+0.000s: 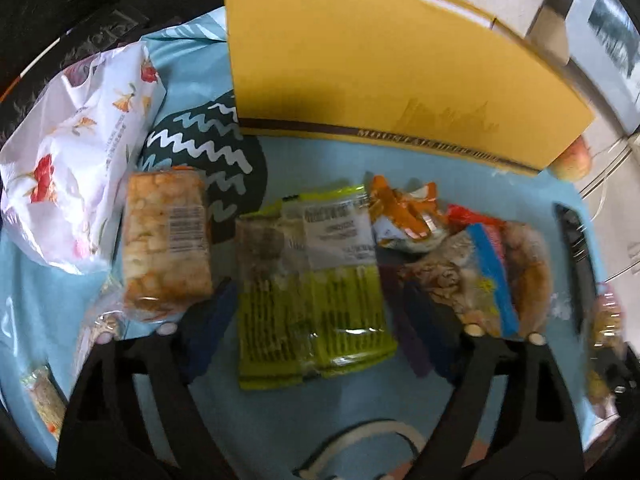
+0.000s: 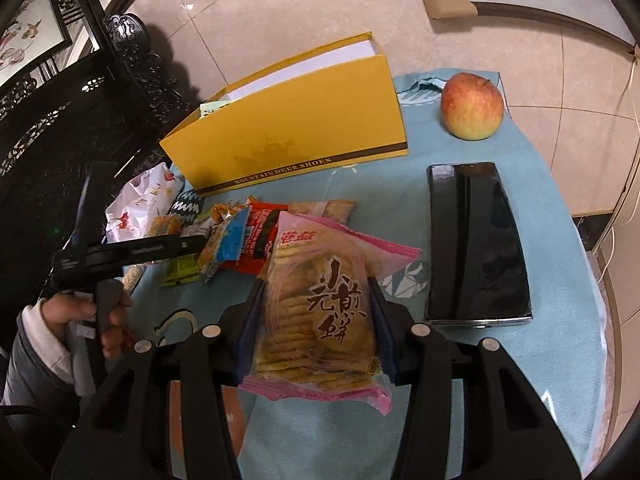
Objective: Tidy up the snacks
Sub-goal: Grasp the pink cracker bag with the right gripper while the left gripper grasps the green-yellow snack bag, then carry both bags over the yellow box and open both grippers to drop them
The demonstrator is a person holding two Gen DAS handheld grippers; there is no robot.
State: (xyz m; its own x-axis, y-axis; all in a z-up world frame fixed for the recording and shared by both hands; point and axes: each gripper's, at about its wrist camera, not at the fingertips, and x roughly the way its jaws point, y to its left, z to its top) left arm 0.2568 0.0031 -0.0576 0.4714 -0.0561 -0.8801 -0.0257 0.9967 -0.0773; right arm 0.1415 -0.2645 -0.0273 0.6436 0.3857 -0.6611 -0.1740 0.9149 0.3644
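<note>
Right gripper (image 2: 316,312) clamped on a pink-edged cracker packet (image 2: 316,300), pads pressing both long sides, packet lifted clear of the light blue tablecloth (image 2: 560,240). Left gripper (image 1: 308,312) spread wide, holding nothing, poised above a green snack packet (image 1: 312,284) lying flat between its fingers. Left of that, an orange rice-cracker bar (image 1: 166,244) and a white floral bag (image 1: 76,168); right of it, a heap of orange, red and blue wrappers (image 1: 460,248). Behind the snacks, a yellow shoe box (image 2: 288,140) standing open. Near the cloth's far corner, an apple (image 2: 472,106); just beside the lifted packet, a black phone (image 2: 476,240).
</note>
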